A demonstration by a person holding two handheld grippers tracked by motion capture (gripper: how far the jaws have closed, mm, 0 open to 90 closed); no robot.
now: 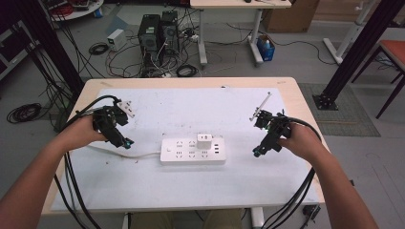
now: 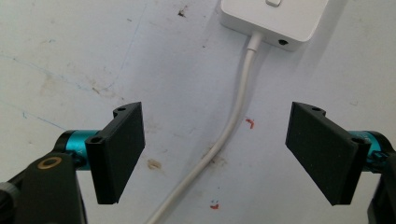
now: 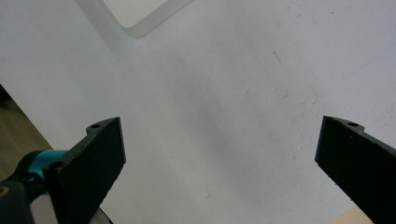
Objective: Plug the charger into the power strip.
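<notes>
A white power strip (image 1: 192, 151) lies in the middle of the white mat, with a white charger block (image 1: 204, 140) plugged into its top. Its white cable (image 1: 122, 153) runs off to the left. My left gripper (image 1: 127, 143) hovers left of the strip, jaws open over the cable (image 2: 224, 135), with the strip's end (image 2: 273, 18) ahead of them. My right gripper (image 1: 258, 151) is held to the right of the strip, jaws wide open over bare mat, nothing between them. A corner of the strip (image 3: 140, 14) shows at the top of the right gripper view.
The white mat (image 1: 191, 191) covers most of the wooden table (image 1: 296, 90). A small white plug adapter (image 1: 127, 108) lies at the back left near my left hand. Cables trail from both grippers off the table's front edge. Computers and wires stand on the floor beyond.
</notes>
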